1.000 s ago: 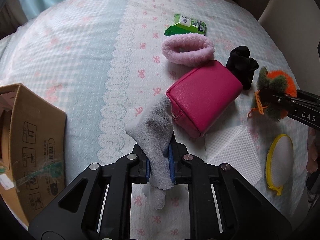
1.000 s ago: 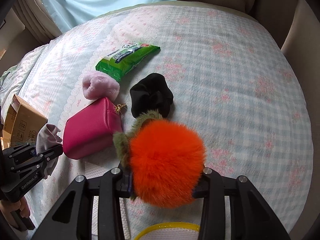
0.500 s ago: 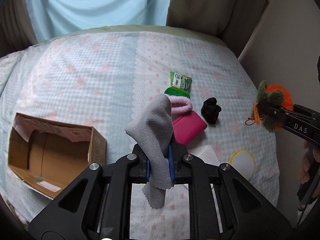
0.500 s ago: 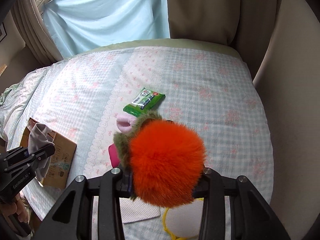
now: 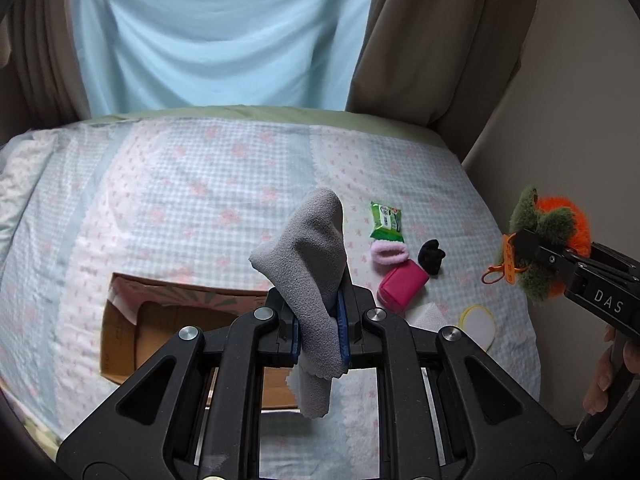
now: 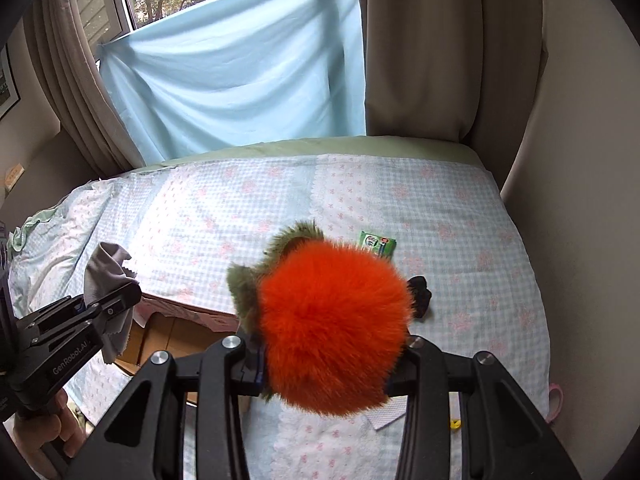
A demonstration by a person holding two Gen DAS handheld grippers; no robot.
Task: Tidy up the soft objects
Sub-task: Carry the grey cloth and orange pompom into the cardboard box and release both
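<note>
The left gripper (image 5: 319, 334) is clamped on a grey cloth (image 5: 308, 264), held above the bed (image 5: 180, 184) over an open cardboard box (image 5: 160, 320). On the bedspread to the right lie a green packet (image 5: 386, 221), pink scrunchie (image 5: 389, 253), black cloth (image 5: 431, 256) and magenta pouch (image 5: 402, 287). From the right wrist, the right gripper (image 6: 328, 364) is closed around an orange plush toy (image 6: 334, 324), raised over the bed, the box below left.
</note>
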